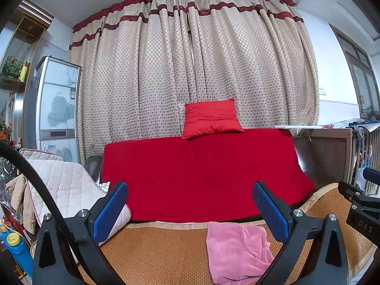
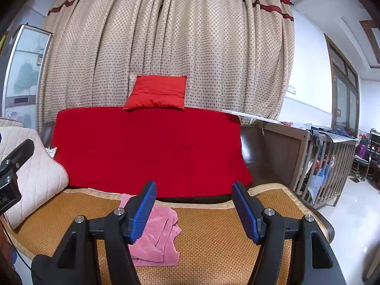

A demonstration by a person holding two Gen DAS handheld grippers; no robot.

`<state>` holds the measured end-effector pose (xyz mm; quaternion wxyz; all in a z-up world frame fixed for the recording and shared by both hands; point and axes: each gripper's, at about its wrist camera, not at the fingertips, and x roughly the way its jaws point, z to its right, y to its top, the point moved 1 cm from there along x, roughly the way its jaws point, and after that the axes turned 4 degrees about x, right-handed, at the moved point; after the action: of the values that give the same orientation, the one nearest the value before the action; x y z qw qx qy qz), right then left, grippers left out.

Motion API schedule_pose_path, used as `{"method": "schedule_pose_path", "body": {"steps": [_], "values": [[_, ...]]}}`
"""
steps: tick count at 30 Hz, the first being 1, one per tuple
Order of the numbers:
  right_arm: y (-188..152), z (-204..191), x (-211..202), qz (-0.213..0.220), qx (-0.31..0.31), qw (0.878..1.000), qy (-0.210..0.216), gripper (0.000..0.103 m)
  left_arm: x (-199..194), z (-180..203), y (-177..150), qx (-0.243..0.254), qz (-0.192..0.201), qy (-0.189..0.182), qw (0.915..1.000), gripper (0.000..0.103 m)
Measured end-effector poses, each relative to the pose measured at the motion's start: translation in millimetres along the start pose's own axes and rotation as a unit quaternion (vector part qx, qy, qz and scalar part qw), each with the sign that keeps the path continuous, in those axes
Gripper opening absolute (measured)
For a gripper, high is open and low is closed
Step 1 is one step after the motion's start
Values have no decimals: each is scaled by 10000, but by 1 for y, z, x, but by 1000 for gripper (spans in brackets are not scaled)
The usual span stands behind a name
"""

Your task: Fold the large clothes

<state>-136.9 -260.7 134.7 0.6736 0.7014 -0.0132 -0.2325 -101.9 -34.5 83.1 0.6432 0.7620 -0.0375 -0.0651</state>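
A pink cloth (image 1: 237,251) lies folded into a rough rectangle on the woven mat (image 1: 154,247) of the sofa seat. In the right wrist view the pink cloth (image 2: 159,235) lies left of centre on the mat (image 2: 213,232), partly behind my left finger. My left gripper (image 1: 190,211) is open and empty, held above the mat with the cloth below and between its fingers. My right gripper (image 2: 194,213) is open and empty, just right of the cloth. The right gripper's body (image 1: 358,204) shows at the left wrist view's right edge.
A red blanket (image 1: 204,173) covers the sofa back, with a red cushion (image 1: 211,118) on top. A quilted pale pad (image 1: 68,187) lies over the left armrest. A wooden cot (image 2: 327,163) stands right of the sofa. Dotted curtains (image 1: 194,71) hang behind.
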Motion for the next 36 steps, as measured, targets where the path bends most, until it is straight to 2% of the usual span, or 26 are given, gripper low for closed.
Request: {"method": "schedule_pose_path", "body": {"steps": [36], "values": [[-3,1,2,-44,-5,10000,-4,70,9,-4,-8,22,-252,-169,9995,103]]}}
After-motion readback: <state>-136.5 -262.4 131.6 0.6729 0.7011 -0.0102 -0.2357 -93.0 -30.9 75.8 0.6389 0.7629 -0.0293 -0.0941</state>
